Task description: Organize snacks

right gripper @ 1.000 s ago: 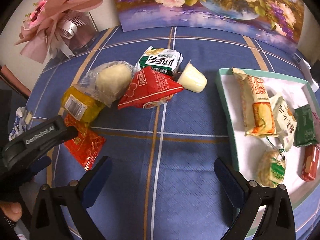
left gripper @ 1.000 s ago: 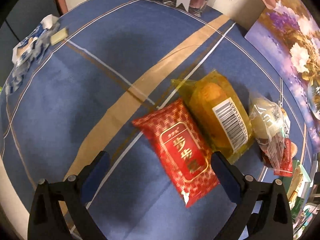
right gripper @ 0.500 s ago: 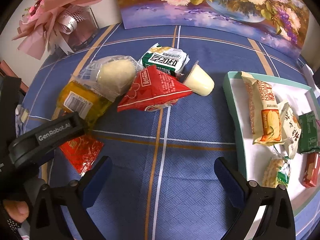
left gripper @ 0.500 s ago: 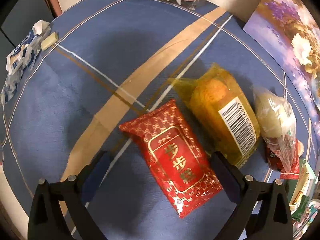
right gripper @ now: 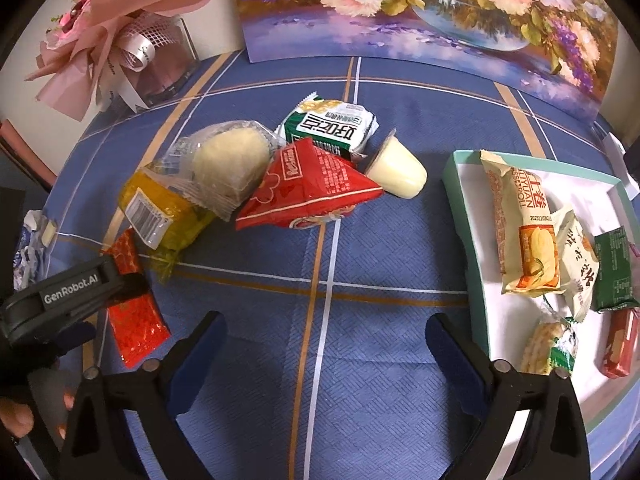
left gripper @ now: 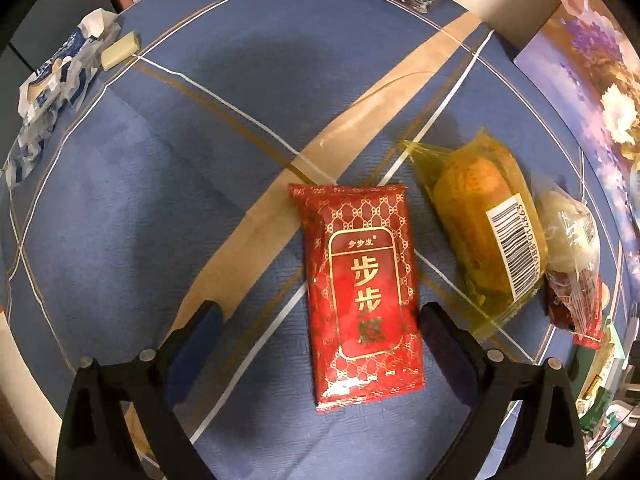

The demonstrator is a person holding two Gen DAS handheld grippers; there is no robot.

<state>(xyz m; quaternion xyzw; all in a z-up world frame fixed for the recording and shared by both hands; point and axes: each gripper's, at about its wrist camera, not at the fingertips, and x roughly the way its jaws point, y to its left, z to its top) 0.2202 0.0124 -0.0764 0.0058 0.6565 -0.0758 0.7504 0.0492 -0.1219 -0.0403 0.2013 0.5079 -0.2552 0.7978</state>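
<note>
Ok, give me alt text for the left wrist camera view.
The left gripper, jaws closing, points down over a red snack packet lying between its fingers on a blue tablecloth. A yellow wrapped cake lies beside it.

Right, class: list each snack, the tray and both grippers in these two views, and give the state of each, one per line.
left gripper: jaws closing around the red packet, pads not yet pressing.
right gripper: jaws closing, nothing between them.
red packet: sealed, flat on the cloth.
yellow packet: sealed, lying barcode up.
red triangular bag: sealed, lying in the pile.
jelly cup: sealed, on its side.
tray: partly filled with packets.
</note>
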